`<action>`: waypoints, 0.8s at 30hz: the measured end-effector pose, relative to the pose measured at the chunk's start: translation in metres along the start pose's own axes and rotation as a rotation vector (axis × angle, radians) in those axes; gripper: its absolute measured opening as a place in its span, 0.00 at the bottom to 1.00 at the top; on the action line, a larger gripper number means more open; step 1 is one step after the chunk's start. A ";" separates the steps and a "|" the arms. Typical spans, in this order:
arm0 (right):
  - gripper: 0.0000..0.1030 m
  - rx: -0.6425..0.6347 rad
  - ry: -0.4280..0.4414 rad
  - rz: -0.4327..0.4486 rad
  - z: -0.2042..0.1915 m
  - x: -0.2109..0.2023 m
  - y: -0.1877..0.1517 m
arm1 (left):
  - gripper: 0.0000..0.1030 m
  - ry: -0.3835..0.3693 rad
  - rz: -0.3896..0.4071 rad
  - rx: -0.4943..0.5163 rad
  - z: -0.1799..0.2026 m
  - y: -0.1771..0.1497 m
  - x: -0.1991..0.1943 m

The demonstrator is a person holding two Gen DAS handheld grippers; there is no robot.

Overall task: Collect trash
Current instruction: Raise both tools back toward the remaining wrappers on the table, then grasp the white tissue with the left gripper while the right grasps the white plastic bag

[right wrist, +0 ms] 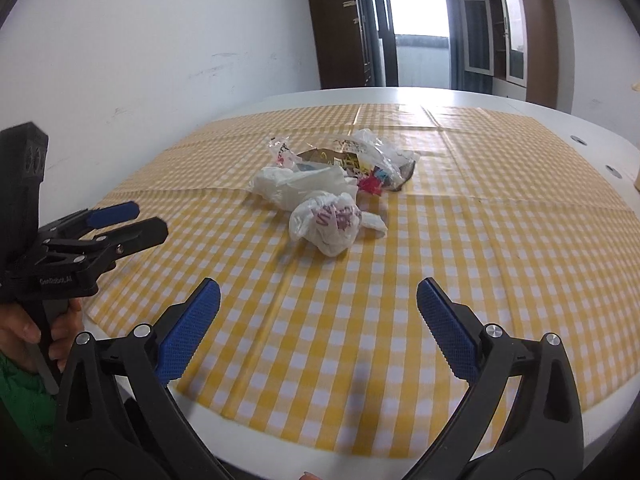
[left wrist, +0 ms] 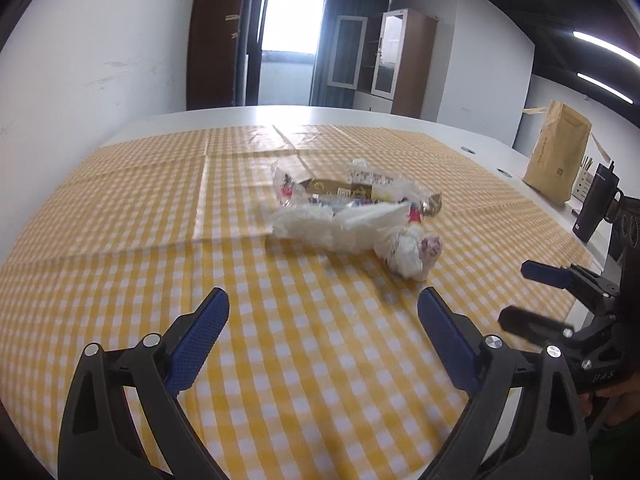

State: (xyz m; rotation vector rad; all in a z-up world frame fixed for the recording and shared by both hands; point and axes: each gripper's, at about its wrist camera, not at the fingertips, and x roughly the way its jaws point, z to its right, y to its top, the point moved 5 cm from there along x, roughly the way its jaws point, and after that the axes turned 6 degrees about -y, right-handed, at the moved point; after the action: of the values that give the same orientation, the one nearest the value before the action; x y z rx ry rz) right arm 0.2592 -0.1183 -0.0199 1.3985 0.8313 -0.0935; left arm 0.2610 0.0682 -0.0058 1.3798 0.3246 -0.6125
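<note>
Near the middle of the yellow-checked tablecloth [right wrist: 500, 248], a blurred heap of crumpled plastic wrappers and a knotted white bag [right wrist: 332, 188] is lying, its labels unreadable. Left gripper [left wrist: 323, 307] and right gripper [right wrist: 318, 294] are hovering released, empty.

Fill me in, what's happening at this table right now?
A person holds tongs in each hand over a yellow checked tablecloth. The left tongs and right tongs are both open and empty, aimed at a pile of trash: a knotted white plastic bag nearest, with crumpled wrappers behind it. Nothing has been picked up. A brown paper bag stands at the table's edge.
</note>
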 end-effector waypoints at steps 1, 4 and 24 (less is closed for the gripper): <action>0.91 -0.002 0.005 -0.006 0.000 0.004 0.004 | 0.89 -0.008 -0.002 0.006 0.000 0.007 0.004; 0.88 -0.002 0.017 -0.026 0.001 0.017 0.017 | 0.85 -0.042 -0.021 0.012 0.000 0.029 0.021; 0.32 0.017 0.076 -0.177 0.003 0.083 0.027 | 0.37 -0.202 -0.213 0.097 0.011 0.039 0.132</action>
State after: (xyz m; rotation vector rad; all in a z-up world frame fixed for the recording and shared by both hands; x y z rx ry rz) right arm 0.3344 -0.0809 -0.0441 1.3485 1.0187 -0.1851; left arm 0.3883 0.0317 -0.0453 1.3722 0.2836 -0.9481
